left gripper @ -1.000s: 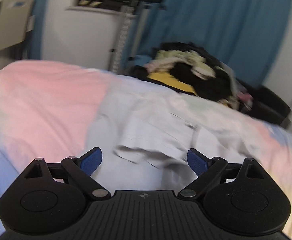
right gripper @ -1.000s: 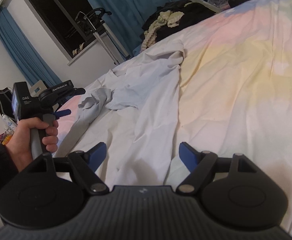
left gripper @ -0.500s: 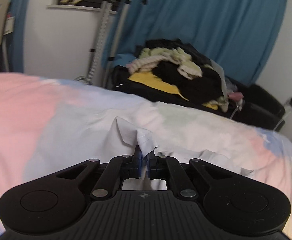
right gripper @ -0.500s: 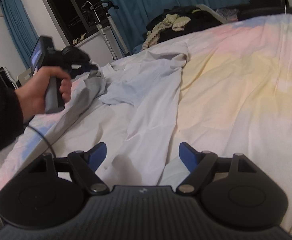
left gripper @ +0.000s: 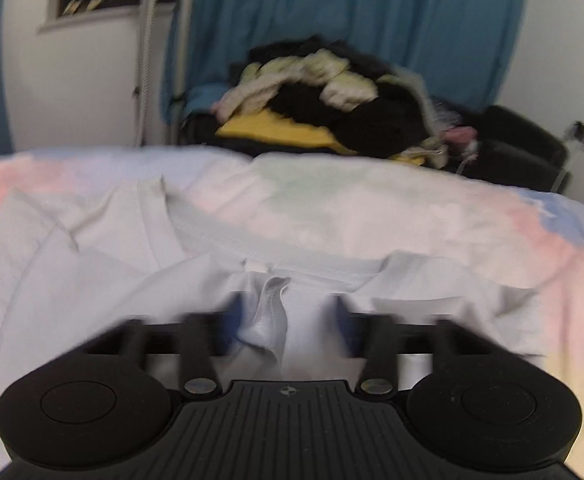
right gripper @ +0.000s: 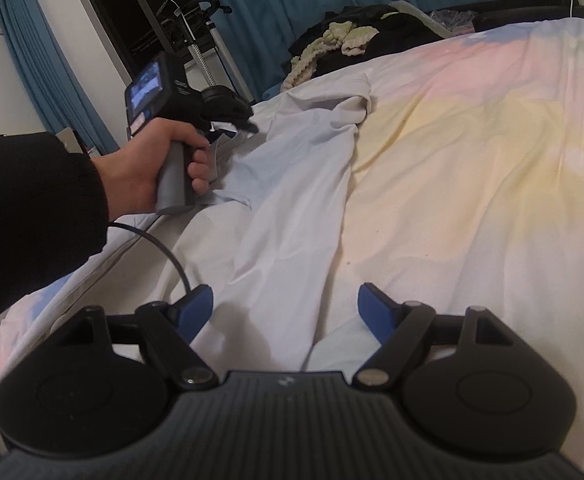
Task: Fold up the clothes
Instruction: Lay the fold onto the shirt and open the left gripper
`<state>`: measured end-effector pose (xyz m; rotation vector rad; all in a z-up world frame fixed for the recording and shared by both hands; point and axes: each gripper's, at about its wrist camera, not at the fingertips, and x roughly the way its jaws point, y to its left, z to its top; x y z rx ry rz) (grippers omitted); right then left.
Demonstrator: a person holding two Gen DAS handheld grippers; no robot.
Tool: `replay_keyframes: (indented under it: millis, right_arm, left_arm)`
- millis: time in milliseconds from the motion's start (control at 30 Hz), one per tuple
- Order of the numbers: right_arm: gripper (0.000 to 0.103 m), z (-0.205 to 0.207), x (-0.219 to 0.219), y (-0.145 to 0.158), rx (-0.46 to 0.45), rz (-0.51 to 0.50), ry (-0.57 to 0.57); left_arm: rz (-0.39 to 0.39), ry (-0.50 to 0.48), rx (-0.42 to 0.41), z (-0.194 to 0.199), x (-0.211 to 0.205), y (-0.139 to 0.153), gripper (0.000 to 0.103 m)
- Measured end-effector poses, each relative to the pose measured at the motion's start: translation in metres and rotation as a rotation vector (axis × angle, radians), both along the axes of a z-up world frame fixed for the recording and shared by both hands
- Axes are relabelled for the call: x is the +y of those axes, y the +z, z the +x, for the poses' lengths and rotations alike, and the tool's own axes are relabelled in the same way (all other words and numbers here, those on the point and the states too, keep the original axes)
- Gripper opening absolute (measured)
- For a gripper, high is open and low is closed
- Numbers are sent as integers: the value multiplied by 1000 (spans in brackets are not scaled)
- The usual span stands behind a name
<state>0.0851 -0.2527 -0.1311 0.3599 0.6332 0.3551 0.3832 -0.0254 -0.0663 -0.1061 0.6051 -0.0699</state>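
Observation:
A white T-shirt [left gripper: 92,280] lies crumpled on the pastel bed cover; its neckline faces the far side in the left wrist view. It also shows in the right wrist view [right gripper: 292,200], stretching from near to far. My left gripper [left gripper: 286,320] is open, its blue fingers blurred, with a raised fold of the shirt between them. It also shows hand-held in the right wrist view [right gripper: 228,120], above the shirt's far part. My right gripper [right gripper: 286,308] is open and empty, low over the shirt's near end.
The bed cover [right gripper: 472,160] is pink, yellow and blue. A pile of dark and pale clothes [left gripper: 332,100] sits beyond the far edge, before blue curtains [left gripper: 332,8]. A cable [right gripper: 172,256] trails from the left gripper across the bed.
My left gripper was shut on a shirt fold half a second ago; it has now opened and moved over the shirt near the neckline. The right gripper stays open, nearly still.

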Motion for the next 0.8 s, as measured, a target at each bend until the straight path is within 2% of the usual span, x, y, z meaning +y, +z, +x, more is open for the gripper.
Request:
replay_keyframes:
  millis: [67, 167, 267, 333, 500, 633, 733, 800]
  right_arm:
    - [80, 0, 1, 1, -4, 2, 6]
    - [80, -2, 3, 6, -18, -2, 9]
    - [80, -8, 4, 15, -52, -6, 13]
    - [80, -14, 5, 23, -79, -9, 15]
    - [80, -32, 3, 41, -123, -9, 19]
    - [80, -50, -1, 51, -142, -19, 21]
    - [81, -63, -12, 53, -106, 10, -10]
    - [81, -76, -18, 55, -87, 37, -28]
  left_arm:
    - [-7, -45, -67, -20, 1, 13, 73]
    - [-13, -70, -57, -51, 7, 35, 72]
    - [16, -112, -70, -99, 22, 60, 74]
    - [44, -107, -45, -135, 40, 73, 75]
    - [98, -90, 114, -236, 114, 79, 76]
    - [89, -4, 242, -319, 180, 61, 76]
    - [36, 24, 359, -358, 216, 44, 76]
    - [1, 11, 394, -374, 225, 37, 76]
